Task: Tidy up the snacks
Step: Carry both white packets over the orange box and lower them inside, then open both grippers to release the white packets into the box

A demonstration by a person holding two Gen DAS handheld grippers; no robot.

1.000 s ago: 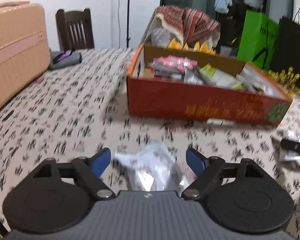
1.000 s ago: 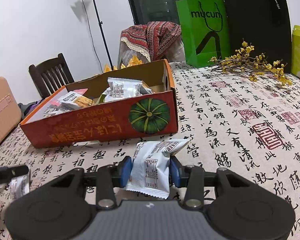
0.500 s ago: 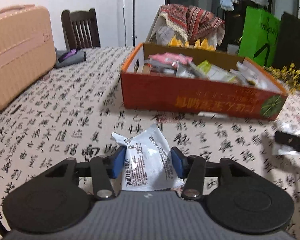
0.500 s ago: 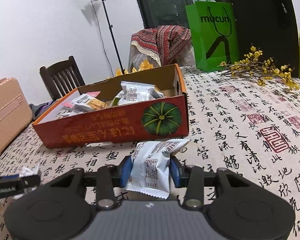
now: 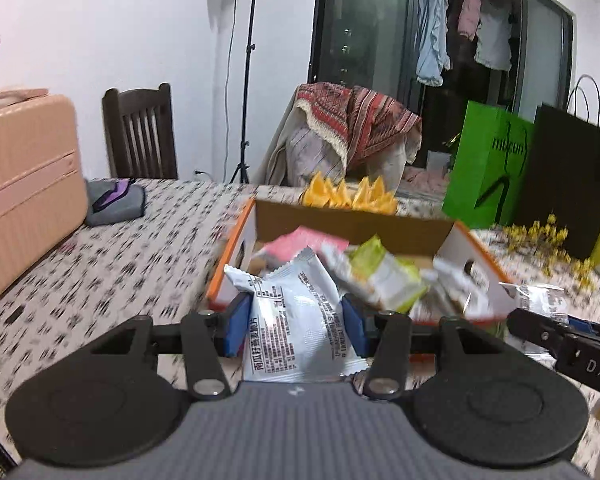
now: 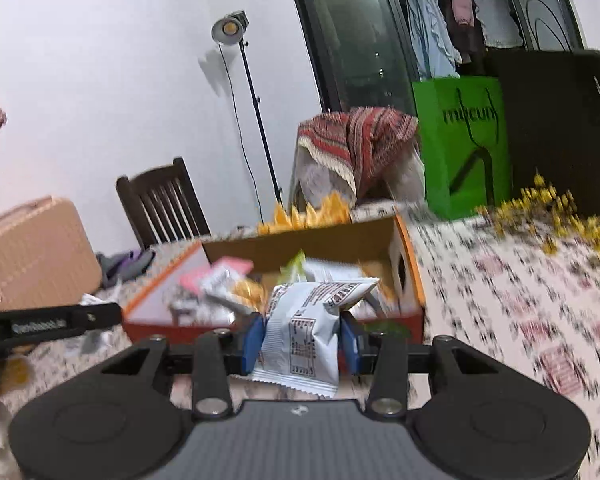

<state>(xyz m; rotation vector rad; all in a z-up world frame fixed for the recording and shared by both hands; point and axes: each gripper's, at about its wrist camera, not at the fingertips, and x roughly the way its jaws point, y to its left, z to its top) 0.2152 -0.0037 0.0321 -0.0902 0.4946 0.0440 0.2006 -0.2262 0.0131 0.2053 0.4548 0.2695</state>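
Observation:
My left gripper (image 5: pixel 294 322) is shut on a white snack packet (image 5: pixel 300 320) with black print, held in the air in front of the orange cardboard box (image 5: pixel 236 248). My right gripper (image 6: pixel 300 338) is shut on another white snack packet (image 6: pixel 304 332), also raised before the same orange box (image 6: pixel 410 256). The box holds several packets, pink, green and white. In the left wrist view the right gripper's black finger (image 5: pixel 540 330) shows at the right with its packet (image 5: pixel 540 296). The left gripper's black finger (image 6: pixel 52 322) shows at the left of the right wrist view.
A pink suitcase (image 5: pixel 24 192) lies at the table's left. A grey pouch (image 5: pixel 114 200) lies near a dark wooden chair (image 5: pixel 140 136). A green bag (image 5: pixel 486 164), a black bag (image 5: pixel 568 176) and yellow flower sprigs (image 6: pixel 548 216) stand at the right. A lamp stand (image 6: pixel 236 80) rises behind.
The left gripper closed on the white packet and lifted it off the table. Both grippers rose with their packets, so the box now sits lower and closer in both views.

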